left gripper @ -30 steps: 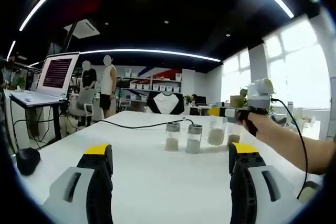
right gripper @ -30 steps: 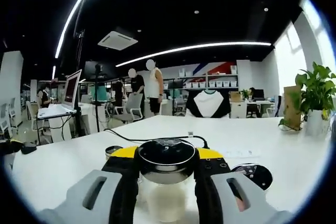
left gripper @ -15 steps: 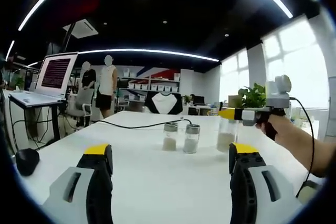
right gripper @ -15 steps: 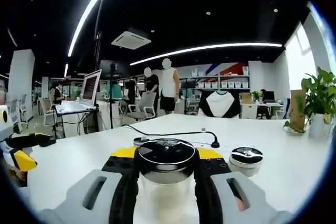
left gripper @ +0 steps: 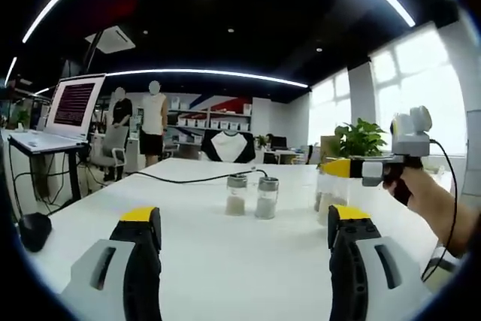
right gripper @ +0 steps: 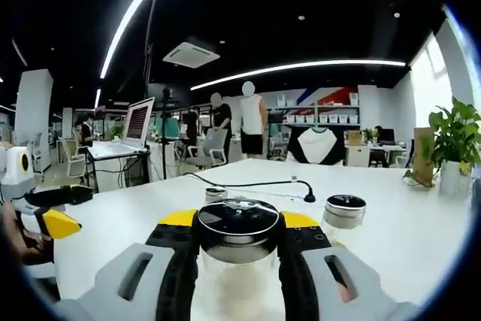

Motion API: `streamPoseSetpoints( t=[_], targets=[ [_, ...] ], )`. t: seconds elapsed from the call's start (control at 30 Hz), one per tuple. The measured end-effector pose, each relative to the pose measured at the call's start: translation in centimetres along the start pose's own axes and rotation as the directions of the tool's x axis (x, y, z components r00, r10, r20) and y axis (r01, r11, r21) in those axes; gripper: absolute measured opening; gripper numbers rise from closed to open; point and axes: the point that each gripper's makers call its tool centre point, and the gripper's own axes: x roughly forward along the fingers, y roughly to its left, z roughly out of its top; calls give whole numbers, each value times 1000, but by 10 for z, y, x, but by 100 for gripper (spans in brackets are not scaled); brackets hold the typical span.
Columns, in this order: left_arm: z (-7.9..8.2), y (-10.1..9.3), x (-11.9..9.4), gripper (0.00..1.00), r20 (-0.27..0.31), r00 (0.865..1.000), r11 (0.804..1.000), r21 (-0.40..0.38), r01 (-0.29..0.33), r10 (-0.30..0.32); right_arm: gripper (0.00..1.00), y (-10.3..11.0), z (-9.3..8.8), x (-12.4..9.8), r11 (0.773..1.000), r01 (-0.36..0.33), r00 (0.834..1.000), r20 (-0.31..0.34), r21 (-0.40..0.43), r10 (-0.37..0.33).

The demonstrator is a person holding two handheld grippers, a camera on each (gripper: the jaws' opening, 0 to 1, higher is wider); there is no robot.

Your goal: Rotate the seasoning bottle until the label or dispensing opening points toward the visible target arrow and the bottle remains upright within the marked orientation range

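Note:
Two glass seasoning bottles (left gripper: 236, 195) (left gripper: 266, 198) with grey caps and pale powder stand upright side by side on the white table (left gripper: 195, 246). My left gripper (left gripper: 243, 218) is open in front of them, with nothing between its fingers. To their right, my right gripper (left gripper: 353, 168) holds a third bottle (left gripper: 326, 199) at the table. In the right gripper view, my right gripper (right gripper: 237, 219) is shut on this dark-lidded bottle (right gripper: 237, 268), which is upright. Two other bottles (right gripper: 343, 211) (right gripper: 216, 194) stand beyond it. My left gripper (right gripper: 45, 212) enters from the left.
A black cable (left gripper: 188, 180) runs across the table behind the bottles. A black mouse (left gripper: 34, 229) lies at the left edge. A laptop (left gripper: 71, 107) sits on a stand at the left, and a potted plant (right gripper: 451, 144) at the right. People stand far behind.
The right gripper has carried its bottle to the right, away from the two standing bottles, and its view has swung left. The left gripper has stayed open and nearly still.

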Motion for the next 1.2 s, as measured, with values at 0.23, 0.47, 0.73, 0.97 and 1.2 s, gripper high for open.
streamPoseSetpoints(
  t=[0.23,0.47,0.73,0.97,1.2],
  targets=[
    [-2,-1,1,98,-6,1000,1000,7,4,-4,38,4,-11,-5,999,5,1000,-29,-47,-7],
    [-7,-1,2,98,-17,1000,1000,1,6,-6,38,1,-21,-12,999,12,998,-54,-38,-14],
    [-8,-3,4,98,-20,1000,1000,-9,12,-12,39,5,-18,-15,1000,10,999,-35,-2,-10],
    [-12,-4,4,97,-35,999,1000,-9,22,-22,39,1,-26,-19,1000,21,999,-42,22,-20],
    [-11,-11,5,97,-35,999,999,-4,34,-34,39,2,-29,-22,1000,23,1000,-13,1,-23]
  ],
)
